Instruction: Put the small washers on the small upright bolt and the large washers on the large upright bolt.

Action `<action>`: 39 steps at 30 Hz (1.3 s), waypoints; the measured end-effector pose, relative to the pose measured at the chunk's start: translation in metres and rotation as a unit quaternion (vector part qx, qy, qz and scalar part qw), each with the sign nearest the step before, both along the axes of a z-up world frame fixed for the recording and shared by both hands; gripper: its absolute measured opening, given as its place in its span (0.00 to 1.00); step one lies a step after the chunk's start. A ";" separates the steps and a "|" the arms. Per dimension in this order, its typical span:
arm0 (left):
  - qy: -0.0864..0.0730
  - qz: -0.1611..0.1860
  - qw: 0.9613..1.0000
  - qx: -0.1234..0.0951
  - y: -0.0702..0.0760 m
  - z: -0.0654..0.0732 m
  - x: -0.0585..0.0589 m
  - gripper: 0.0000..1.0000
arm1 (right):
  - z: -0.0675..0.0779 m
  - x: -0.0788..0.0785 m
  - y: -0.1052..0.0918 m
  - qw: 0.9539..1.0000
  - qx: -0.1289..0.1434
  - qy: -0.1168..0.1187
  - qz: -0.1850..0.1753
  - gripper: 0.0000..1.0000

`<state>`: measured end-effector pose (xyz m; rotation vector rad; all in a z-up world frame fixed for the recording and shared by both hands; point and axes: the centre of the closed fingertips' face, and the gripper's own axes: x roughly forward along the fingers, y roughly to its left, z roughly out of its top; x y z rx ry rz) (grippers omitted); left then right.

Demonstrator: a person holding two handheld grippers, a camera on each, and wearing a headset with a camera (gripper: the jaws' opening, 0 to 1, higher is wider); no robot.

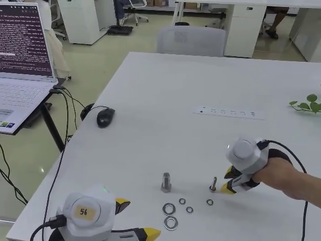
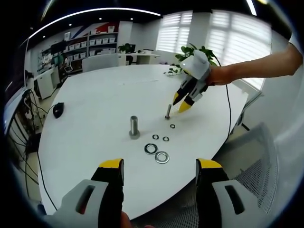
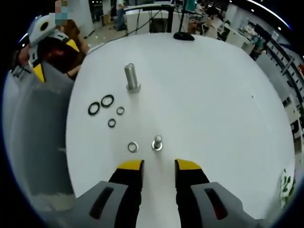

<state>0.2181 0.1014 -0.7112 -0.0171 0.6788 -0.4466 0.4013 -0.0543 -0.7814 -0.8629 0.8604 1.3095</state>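
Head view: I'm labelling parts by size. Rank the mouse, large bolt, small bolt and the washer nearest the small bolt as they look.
1. mouse
2. large bolt
3. small bolt
4. washer
The mouse lies farther away yet looks largest; the other three sit close together, so nearness hardly skews them.

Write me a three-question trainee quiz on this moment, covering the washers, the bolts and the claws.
1. True or false: the left claw is shut on a large washer.
2. How many washers lie loose on the white table? A three, B five, C seven.
3. Which claw is nearer the small upright bolt?
Key: 1 false: it is open and empty, and both large ones lie on the table. 2 B: two large and three small washers. 3 the right claw, its tips just beside that bolt.
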 end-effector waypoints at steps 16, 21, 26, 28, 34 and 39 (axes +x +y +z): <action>-0.001 -0.004 1.000 0.000 0.001 0.000 -0.001 0.60 | -0.026 -0.039 -0.004 0.998 0.010 0.044 -0.033 0.24; -0.001 0.000 1.000 -0.003 0.003 0.001 -0.003 0.60 | -0.030 -0.043 0.010 0.998 0.017 0.048 -0.032 0.22; -0.002 0.002 1.000 -0.002 0.006 0.001 -0.002 0.60 | -0.033 -0.043 0.022 0.998 0.023 0.050 -0.039 0.21; -0.001 0.003 1.000 -0.002 0.006 0.000 -0.003 0.60 | -0.035 -0.043 0.024 0.998 0.019 0.045 -0.034 0.21; 0.000 0.002 1.000 -0.002 0.004 -0.001 -0.004 0.60 | -0.036 -0.036 0.029 0.998 0.019 0.041 -0.035 0.20; 0.000 0.000 1.000 -0.001 0.004 0.000 -0.004 0.60 | -0.038 -0.037 0.032 0.999 0.014 0.039 -0.029 0.19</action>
